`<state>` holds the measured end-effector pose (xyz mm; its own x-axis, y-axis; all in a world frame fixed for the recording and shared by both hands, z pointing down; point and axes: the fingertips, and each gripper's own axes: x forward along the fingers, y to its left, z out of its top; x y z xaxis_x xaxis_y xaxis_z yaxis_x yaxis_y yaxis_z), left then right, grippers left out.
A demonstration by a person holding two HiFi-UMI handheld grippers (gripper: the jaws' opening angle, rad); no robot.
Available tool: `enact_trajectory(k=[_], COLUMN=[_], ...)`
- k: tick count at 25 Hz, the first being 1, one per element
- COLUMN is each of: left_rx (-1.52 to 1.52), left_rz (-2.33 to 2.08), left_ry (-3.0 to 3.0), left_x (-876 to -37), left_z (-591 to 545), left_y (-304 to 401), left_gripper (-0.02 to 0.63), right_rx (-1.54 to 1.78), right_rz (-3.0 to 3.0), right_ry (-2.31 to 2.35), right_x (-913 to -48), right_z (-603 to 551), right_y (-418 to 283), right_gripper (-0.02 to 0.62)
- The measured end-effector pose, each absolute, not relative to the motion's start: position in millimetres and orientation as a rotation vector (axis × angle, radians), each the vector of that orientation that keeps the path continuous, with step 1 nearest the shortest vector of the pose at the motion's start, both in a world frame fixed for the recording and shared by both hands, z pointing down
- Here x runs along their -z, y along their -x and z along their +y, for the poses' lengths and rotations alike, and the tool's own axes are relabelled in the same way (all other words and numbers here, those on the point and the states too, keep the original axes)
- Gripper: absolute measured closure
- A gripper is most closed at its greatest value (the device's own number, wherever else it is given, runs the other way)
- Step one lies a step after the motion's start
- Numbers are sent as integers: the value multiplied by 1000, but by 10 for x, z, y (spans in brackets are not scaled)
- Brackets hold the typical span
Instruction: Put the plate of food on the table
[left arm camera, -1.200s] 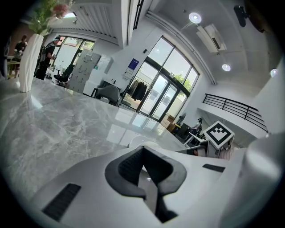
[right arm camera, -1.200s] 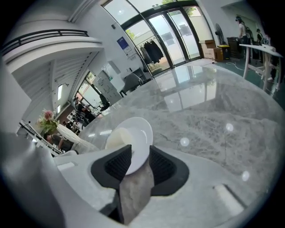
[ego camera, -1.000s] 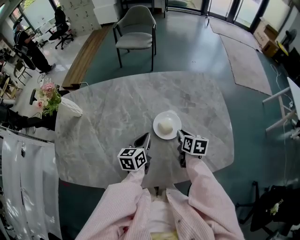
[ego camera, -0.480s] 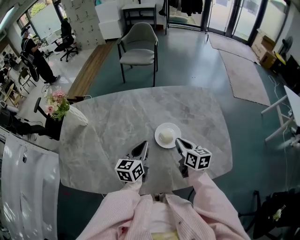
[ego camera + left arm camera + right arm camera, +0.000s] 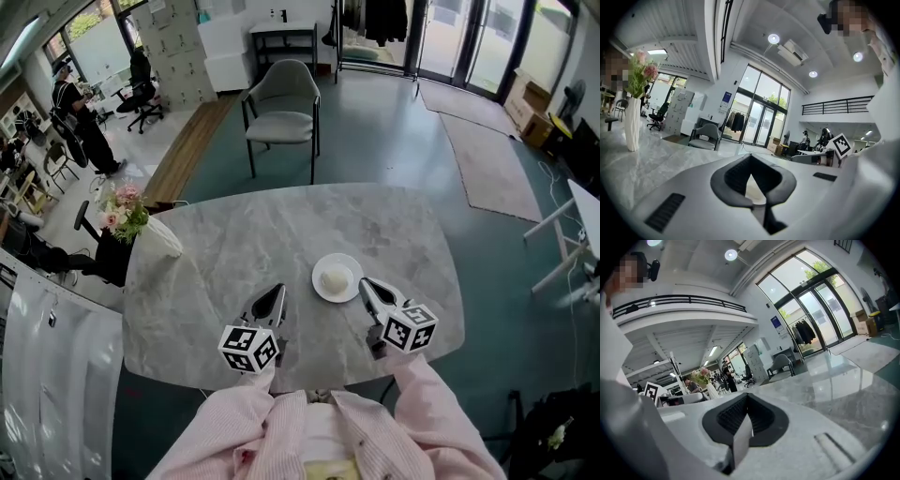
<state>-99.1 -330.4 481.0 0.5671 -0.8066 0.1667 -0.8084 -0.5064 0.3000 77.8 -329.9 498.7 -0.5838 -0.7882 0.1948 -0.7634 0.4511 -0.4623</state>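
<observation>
A small white plate point(image 5: 337, 278) with a pale round bun on it rests on the grey marble table point(image 5: 234, 234), a little right of centre. My right gripper point(image 5: 367, 285) hovers just right of the plate, apart from it, with its jaws shut and nothing in them. In the right gripper view the gripper point(image 5: 747, 398) shows its jaws meeting. My left gripper point(image 5: 274, 293) is to the plate's left, further off, and also shut and empty. The left gripper point(image 5: 750, 159) has its jaws closed in the left gripper view too. Neither gripper view shows the plate.
A white vase with pink flowers point(image 5: 141, 225) stands at the table's left edge, and the vase point(image 5: 633, 123) also appears in the left gripper view. A grey chair point(image 5: 281, 108) stands beyond the far edge. A rug point(image 5: 487, 131) lies at the far right. People stand far left.
The plate has stayed on the table. My right gripper has drawn back slightly from the plate's rim. Both grippers sit a little nearer the person, and the head view has tilted up.
</observation>
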Motion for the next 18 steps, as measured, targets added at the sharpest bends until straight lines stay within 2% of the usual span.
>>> enact_trajectory(k=[18], left_rx=[51], left_rz=[-1494], left_ry=[-2480], left_x=[-4481], left_z=[-3308], left_y=[1378], left_gripper=[611], right_rx=[585], right_rz=[2576], right_ry=[1455], right_x=[-4579], right_z=[-3282], right_y=[-1019], right_gripper=[591])
